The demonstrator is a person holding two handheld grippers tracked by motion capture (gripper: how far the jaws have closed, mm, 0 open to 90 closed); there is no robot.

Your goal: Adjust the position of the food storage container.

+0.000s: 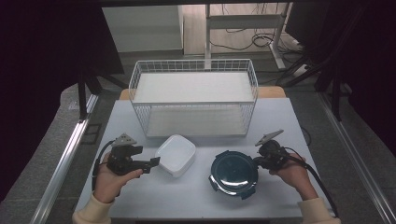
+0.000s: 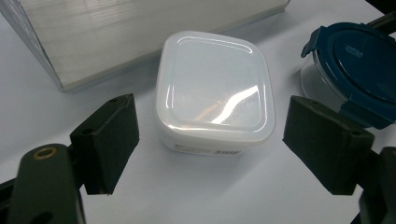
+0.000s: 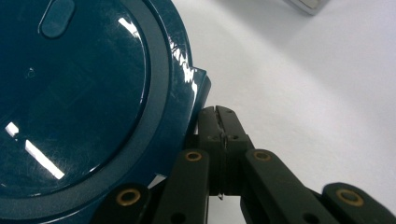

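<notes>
**A:** So where are your hands at?

**B:** My left claw [image 1: 152, 163] lies level, jaws spread wide, aimed at the white tub [image 1: 175, 154] sitting just in front of the wire basket [image 1: 194, 67].

**A:** And the right one?

**B:** My right claw [image 3: 217, 122] is pressed together, empty, its tip right against a latch of the round blue-lidded container [image 1: 233, 173] on the table [image 1: 280, 116].
</notes>
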